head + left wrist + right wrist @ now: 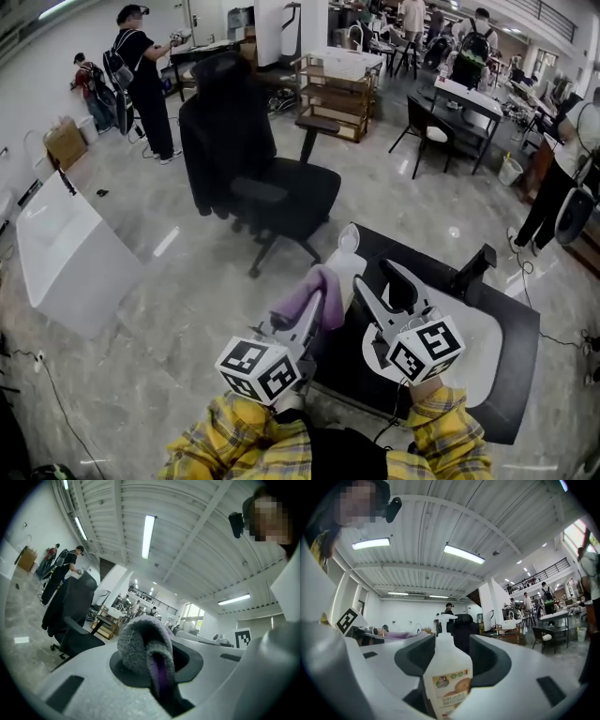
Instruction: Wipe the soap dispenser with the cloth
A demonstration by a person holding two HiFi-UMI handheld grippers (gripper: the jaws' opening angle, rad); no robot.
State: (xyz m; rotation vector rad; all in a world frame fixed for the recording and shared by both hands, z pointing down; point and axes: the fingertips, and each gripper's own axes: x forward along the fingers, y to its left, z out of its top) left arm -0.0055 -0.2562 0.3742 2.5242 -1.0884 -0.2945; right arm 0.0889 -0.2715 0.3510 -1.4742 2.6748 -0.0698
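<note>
The soap dispenser (446,677) stands upright between the spread fingers of the right gripper (452,641), which don't seem to pinch it. It looks like light, slick plastic and probably tippy, so hold the body low. The left gripper (157,660) has its fingers clamped on the soft cloth (140,641).

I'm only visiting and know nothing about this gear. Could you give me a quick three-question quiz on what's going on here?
1. True or false: the left hand-held gripper is empty.
2. What stands between the jaws of the right hand-held gripper? A) a mug B) a soap dispenser C) a sponge
3. Fill in: the black ___ stands on the floor beyond both grippers.
Key: 1 false, it is shut on a purple cloth. 2 B. 3 office chair.
</note>
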